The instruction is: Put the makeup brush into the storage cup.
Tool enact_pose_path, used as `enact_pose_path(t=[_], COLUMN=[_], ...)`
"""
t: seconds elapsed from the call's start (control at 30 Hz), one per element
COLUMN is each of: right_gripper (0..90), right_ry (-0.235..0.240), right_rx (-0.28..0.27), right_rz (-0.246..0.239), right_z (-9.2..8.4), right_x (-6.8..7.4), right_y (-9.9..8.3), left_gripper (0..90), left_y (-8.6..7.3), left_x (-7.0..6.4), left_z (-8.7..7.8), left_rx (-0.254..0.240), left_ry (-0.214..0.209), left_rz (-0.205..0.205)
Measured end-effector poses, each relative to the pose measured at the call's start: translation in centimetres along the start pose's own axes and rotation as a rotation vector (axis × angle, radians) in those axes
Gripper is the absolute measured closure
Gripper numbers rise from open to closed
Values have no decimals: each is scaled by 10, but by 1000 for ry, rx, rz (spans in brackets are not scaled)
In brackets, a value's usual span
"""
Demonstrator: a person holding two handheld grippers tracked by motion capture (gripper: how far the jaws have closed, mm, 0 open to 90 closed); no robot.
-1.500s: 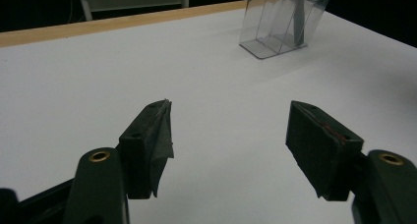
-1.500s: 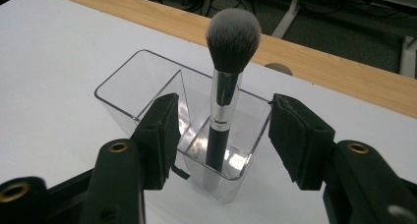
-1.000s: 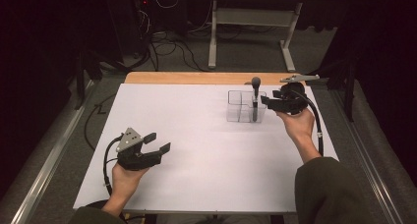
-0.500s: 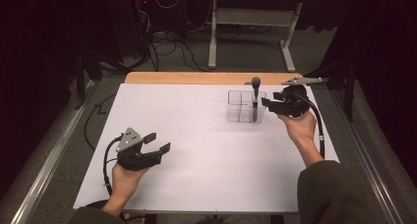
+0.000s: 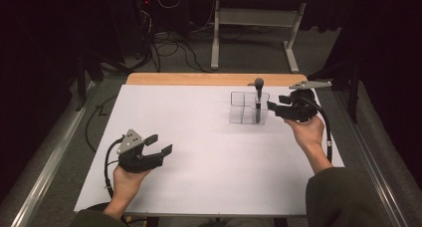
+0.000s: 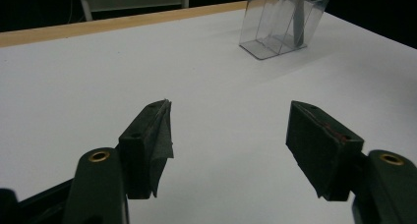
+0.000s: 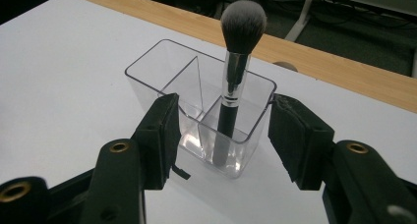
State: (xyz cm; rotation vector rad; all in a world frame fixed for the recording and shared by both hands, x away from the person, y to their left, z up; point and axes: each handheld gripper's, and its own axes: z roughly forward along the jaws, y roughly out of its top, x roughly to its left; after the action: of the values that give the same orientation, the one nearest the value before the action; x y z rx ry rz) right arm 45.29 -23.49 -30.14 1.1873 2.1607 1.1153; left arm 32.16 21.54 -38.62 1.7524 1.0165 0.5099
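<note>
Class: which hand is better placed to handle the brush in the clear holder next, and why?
Right. The right gripper sits open just beside the holder, its jaws facing the upright brush. The left gripper rests open far across the table.

We hold the left hand-held gripper [image 5: 158,145] low at the near left, its jaws spread wide with nothing between them, forearm coming in from the bottom edge. Our right hand-held gripper [image 5: 276,107] sits far right, pointing leftward, jaws parted and gripping nothing, with the right forearm angled up from the bottom right corner.
</note>
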Motion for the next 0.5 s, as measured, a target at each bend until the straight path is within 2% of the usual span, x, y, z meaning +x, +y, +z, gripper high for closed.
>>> enact_pose_path(t=[0.5], right_gripper=[476], right_ry=[23], right_rx=[-27], right_rz=[2], right_z=[-12], right_x=[2], right_y=[-6], left_gripper=[339], left_y=[0], left_x=[0], left_z=[0], left_rx=[2], left_ry=[0], left_rz=[1])
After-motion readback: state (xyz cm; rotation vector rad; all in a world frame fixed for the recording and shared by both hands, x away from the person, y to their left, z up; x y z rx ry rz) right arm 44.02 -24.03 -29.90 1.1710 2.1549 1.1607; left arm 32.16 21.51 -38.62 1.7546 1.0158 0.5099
